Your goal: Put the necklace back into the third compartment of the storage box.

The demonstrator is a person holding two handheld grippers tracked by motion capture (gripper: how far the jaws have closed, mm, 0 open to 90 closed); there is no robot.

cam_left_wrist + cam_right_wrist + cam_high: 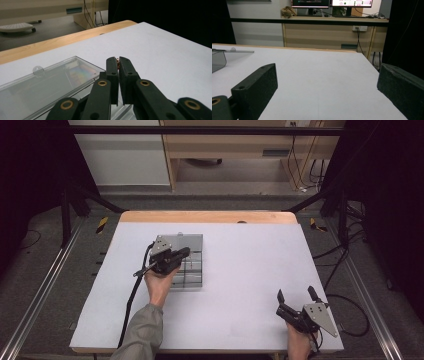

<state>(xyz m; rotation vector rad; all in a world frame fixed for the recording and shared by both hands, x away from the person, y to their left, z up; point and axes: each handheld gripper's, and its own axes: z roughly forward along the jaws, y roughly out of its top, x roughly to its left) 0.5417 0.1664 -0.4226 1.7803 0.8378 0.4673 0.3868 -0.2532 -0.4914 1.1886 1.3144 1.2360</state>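
The left gripper has its jaws pressed nearly together, pinching a tiny reddish-brown item at the tips; what it is cannot be told. It hovers over a clear plastic box with inner compartments, lying left of the table's middle, its lid open toward the far edge. The right gripper, near the front right corner, has jaws spread wide around nothing.

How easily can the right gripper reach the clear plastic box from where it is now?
Probably yes. The right gripper rests open at the table's near right corner, and the clear plastic box lies left of centre with bare white surface between them. However, the left gripper already sits over the box, so they may crowd.
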